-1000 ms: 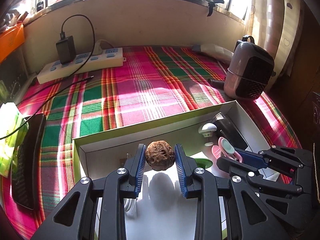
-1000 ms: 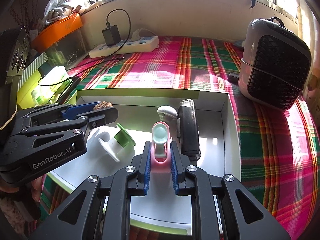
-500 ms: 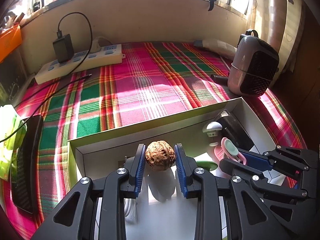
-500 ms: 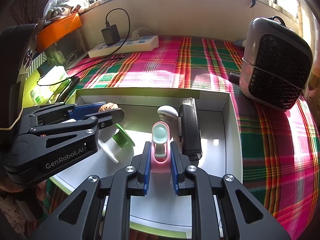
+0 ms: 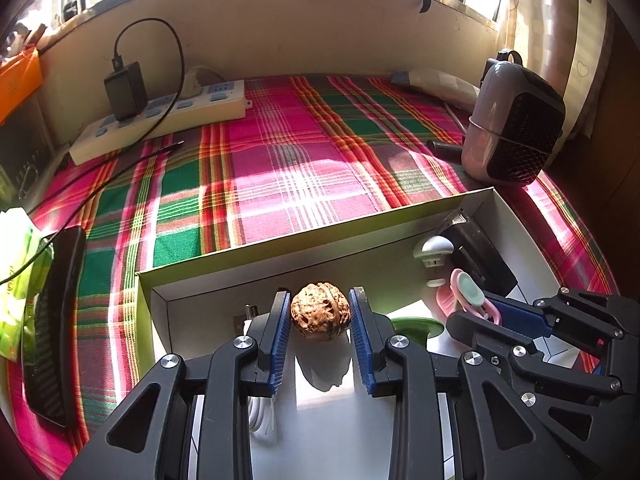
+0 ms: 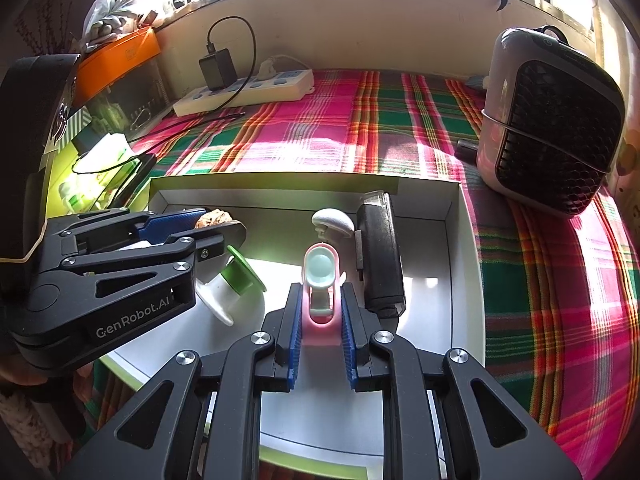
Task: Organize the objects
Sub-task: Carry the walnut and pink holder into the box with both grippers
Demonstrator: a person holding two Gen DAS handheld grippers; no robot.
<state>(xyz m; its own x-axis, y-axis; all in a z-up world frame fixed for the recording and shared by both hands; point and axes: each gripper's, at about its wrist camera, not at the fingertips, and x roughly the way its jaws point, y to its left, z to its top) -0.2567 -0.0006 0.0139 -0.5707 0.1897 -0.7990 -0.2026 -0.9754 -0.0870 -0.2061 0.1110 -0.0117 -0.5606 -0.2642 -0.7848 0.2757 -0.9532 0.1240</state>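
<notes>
My left gripper (image 5: 320, 316) is shut on a brown walnut (image 5: 320, 313), held just above the floor of a shallow white box (image 5: 404, 224) with a green rim. In the right wrist view the walnut (image 6: 212, 218) peeks out over the left gripper's (image 6: 218, 224) blue pads. My right gripper (image 6: 319, 312) is shut on a pink clip with a pale green pad (image 6: 319, 276), low over the same box (image 6: 468, 248). That clip (image 5: 468, 286) and the right gripper (image 5: 480, 312) appear at the right of the left wrist view.
Inside the box lie a green-and-white suction hook (image 6: 232, 280), a white mushroom-shaped hook (image 6: 332, 220) and a black rectangular device (image 6: 378, 256). On the plaid cloth (image 5: 280, 168) stand a small heater (image 6: 552, 120), a power strip (image 5: 160, 116) with charger, and a black object (image 5: 52, 320) at left.
The left gripper with the walnut has sunk slightly toward the box floor. The right gripper and the pink clip have stayed put.
</notes>
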